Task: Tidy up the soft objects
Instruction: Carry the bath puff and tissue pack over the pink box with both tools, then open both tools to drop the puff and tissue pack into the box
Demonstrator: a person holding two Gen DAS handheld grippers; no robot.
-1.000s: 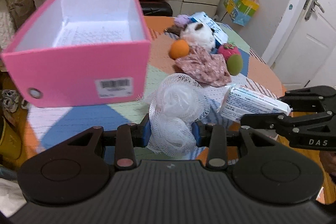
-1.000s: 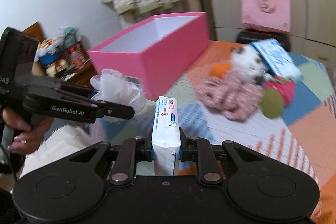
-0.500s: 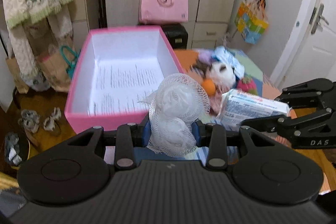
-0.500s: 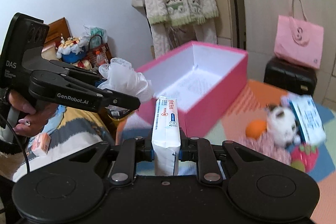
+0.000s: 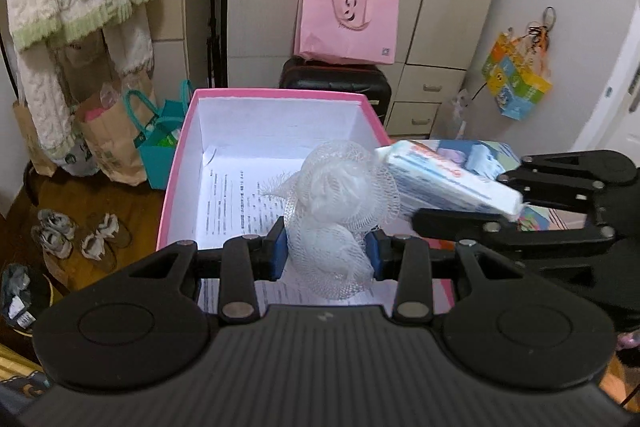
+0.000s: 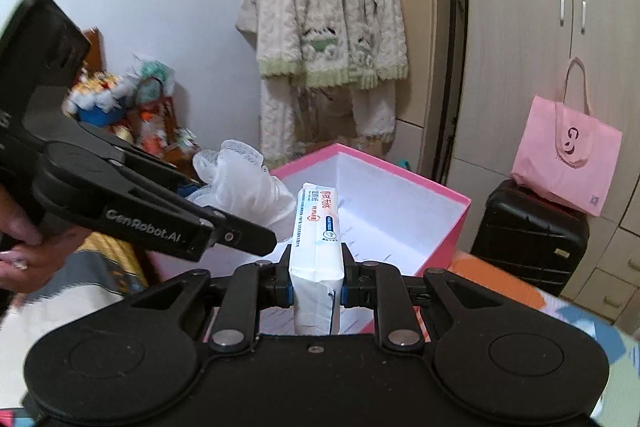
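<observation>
Pink box (image 5: 276, 147) fills the middle of the left wrist view, open-topped, with only printed paper lining its floor, so either load can go anywhere inside. Mesh bath pouf (image 5: 340, 211) comes next in bulk: the left gripper (image 5: 326, 253) has its fingers partly closed and pressing on the pouf's lower half, while the fluffy top bulges free above the box interior. Tissue pack (image 6: 316, 247) is slimmer; the right gripper (image 6: 316, 287) is clamped tight across its narrow sides, and the pack points toward 12 o'clock over the near part of the box. In the left view the pack sits at 3 o'clock of the pouf, just beside or touching it. To do the drop well, I judge it best to keep the two loads apart, lower each below the rim before letting go, and lay the pack flat along one wall so the pouf takes the rest.
</observation>
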